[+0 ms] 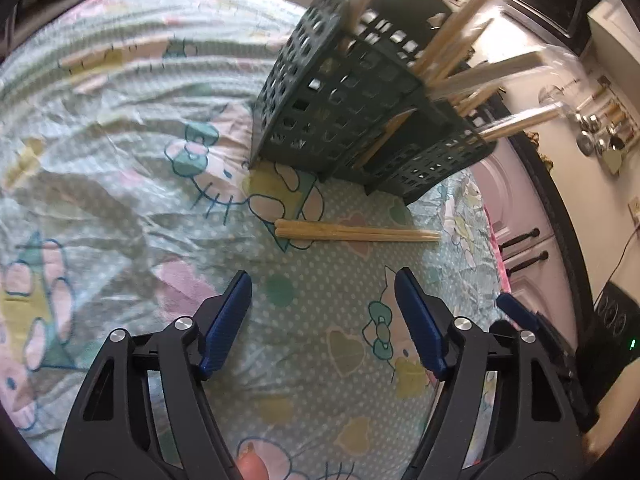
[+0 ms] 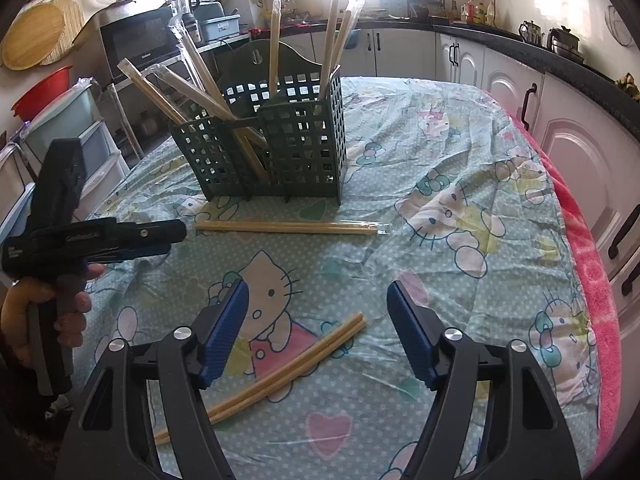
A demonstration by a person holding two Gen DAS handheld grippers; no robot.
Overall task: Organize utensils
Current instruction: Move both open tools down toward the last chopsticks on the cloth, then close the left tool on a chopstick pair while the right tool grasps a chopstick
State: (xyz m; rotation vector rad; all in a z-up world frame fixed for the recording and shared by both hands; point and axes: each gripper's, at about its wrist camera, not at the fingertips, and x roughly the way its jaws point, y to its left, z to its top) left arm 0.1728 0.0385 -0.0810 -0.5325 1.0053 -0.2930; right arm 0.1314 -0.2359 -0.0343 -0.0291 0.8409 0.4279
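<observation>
Chopsticks (image 2: 288,227) lay in a pair on the table, just in front of the green basket (image 2: 276,148), and they seemed to be inside a thin clear wrapper. A second pair (image 2: 280,372) lay closer to you, slanting across the cat picture on the tablecloth (image 2: 460,152), with its lower end hidden under your right claw (image 2: 318,334). That claw was wide open and held nothing, and the near pair sat partly between its blue fingers (image 2: 226,328). Your left claw (image 1: 323,322) was wide open and empty too, and it pointed at the far pair (image 1: 356,234), which lay sideways a little way ahead of it. More long sticks in clear wrappers (image 2: 336,40) already stood in the basket, leaning out at all angles. You could guess that the sticks were very light, stiff and thin. They looked like wood or bamboo, so they would not bend, but they could roll or slip. The clear wrapper was probably smooth and slidy, so a soft pinch might let the pair slide out. The best spot to grab looked like the middle of a pair, with both sticks together between the flat blue pads, so neither end would dip. Grabbing near one tip would likely make the long end swing down. The basket looked light and full of holes, so a hard poke with a stick could push it or tip it. The cloth was wrinkly, so a low claw could catch it.
</observation>
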